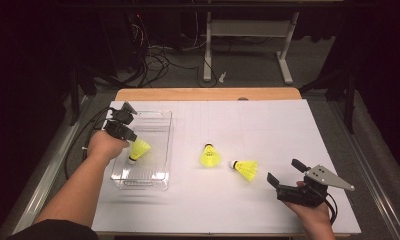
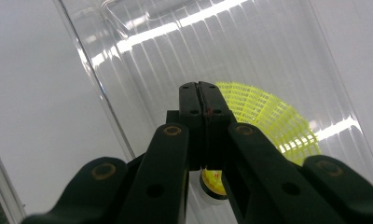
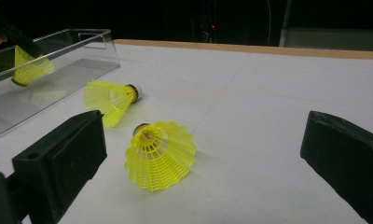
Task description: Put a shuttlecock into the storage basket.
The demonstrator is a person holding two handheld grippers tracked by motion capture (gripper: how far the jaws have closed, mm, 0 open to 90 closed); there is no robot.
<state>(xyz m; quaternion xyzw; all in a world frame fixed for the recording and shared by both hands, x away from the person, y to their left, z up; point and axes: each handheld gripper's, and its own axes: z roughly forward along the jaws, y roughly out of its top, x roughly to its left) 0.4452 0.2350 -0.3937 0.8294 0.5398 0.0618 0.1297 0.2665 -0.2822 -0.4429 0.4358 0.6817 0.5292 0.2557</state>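
A yellow shuttlecock (image 1: 139, 149) hangs inside the clear plastic box (image 1: 166, 150), cork end down. My left gripper (image 1: 133, 139) is shut on the edge of its mesh skirt. In the left gripper view the jaws (image 2: 202, 86) are pressed together, with the skirt (image 2: 273, 121) fanning out to their right and the cork (image 2: 212, 183) below. Two more yellow shuttlecocks lie on the white mat: one (image 1: 209, 156) at the middle, one (image 1: 245, 169) to its right. My right gripper (image 1: 284, 170) stands open just right of that second shuttlecock (image 3: 159, 154), with nothing between its jaws (image 3: 203, 121).
The clear box (image 3: 96, 46) sits at the mat's left side, its long side running away from me. The white mat (image 1: 268, 125) covers a wooden table (image 1: 208, 94). Cables and table legs stand on the floor beyond the far edge.
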